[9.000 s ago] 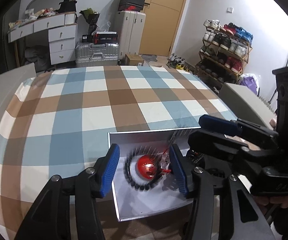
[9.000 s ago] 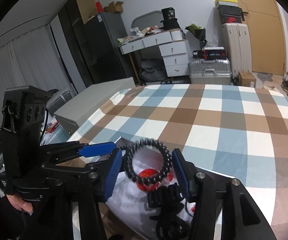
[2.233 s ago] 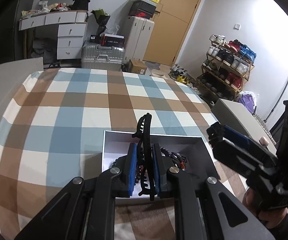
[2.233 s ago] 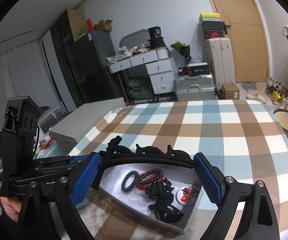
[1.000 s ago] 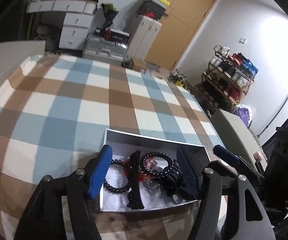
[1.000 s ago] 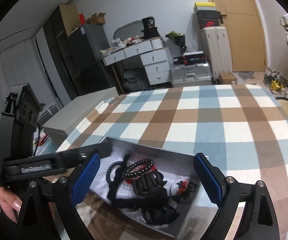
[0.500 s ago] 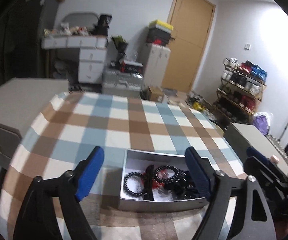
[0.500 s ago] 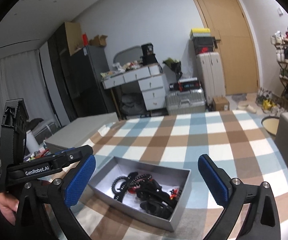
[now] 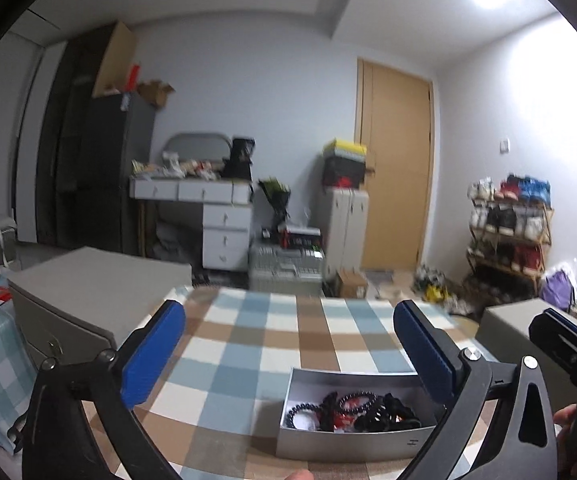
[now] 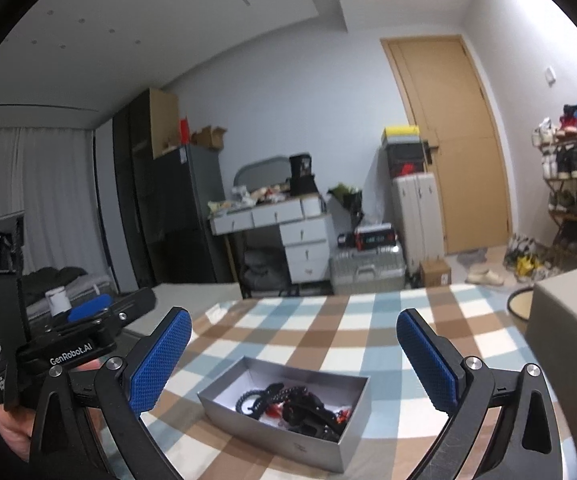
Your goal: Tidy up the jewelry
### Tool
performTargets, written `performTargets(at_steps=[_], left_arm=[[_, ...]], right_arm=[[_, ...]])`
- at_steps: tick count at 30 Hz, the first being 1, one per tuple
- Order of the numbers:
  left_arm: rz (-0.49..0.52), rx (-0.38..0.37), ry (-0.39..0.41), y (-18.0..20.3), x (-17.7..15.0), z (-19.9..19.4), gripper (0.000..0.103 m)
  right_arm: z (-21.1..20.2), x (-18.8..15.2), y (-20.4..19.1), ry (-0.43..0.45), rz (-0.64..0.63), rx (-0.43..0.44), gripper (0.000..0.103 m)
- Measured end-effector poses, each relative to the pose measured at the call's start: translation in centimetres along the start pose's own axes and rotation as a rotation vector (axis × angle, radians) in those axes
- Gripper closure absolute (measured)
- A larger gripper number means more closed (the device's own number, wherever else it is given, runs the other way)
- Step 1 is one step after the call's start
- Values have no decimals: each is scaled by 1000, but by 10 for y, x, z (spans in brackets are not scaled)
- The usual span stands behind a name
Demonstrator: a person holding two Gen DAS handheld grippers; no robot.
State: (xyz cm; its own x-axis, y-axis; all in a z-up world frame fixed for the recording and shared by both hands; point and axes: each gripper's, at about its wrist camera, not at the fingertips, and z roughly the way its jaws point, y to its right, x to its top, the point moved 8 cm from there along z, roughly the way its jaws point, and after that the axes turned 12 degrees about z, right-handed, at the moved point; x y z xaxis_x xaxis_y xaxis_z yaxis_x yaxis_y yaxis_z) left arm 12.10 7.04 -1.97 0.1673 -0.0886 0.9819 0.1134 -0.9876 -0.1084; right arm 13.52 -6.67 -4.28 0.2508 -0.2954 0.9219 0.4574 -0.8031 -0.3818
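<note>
A grey open box [image 9: 352, 446] stands on the checked tablecloth and shows in the right wrist view too [image 10: 284, 432]. In it lie black bead bracelets [image 9: 358, 404], a black hair clip and red pieces [image 10: 288, 402]. My left gripper [image 9: 288, 354] is open and empty, raised well above and behind the box. My right gripper [image 10: 292, 360] is open and empty, also raised behind the box. The left gripper shows at the left of the right wrist view [image 10: 88, 308]. The right gripper shows at the right edge of the left wrist view [image 9: 560, 340].
The checked tablecloth [image 9: 248, 344] covers the table. Grey cabinets stand at the left [image 9: 88, 292] and at the right [image 10: 568, 320]. Behind are a white desk with drawers [image 9: 208, 216], suitcases [image 10: 368, 268], a shoe rack [image 9: 508, 232] and a wooden door [image 10: 456, 140].
The black hair clip went from my left gripper into the box. Both grippers opened and drew back and up, away from the box, over the last second.
</note>
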Motion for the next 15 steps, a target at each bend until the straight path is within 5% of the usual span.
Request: performTargets(at_steps=[8, 15], left_arm=[[54, 113, 2, -4, -17, -2, 1], [46, 112, -15, -9, -33, -4, 1]], right_arm=[[-16, -6, 2, 88, -65, -56, 0], [-20, -20, -4, 114, -146, -75, 0]])
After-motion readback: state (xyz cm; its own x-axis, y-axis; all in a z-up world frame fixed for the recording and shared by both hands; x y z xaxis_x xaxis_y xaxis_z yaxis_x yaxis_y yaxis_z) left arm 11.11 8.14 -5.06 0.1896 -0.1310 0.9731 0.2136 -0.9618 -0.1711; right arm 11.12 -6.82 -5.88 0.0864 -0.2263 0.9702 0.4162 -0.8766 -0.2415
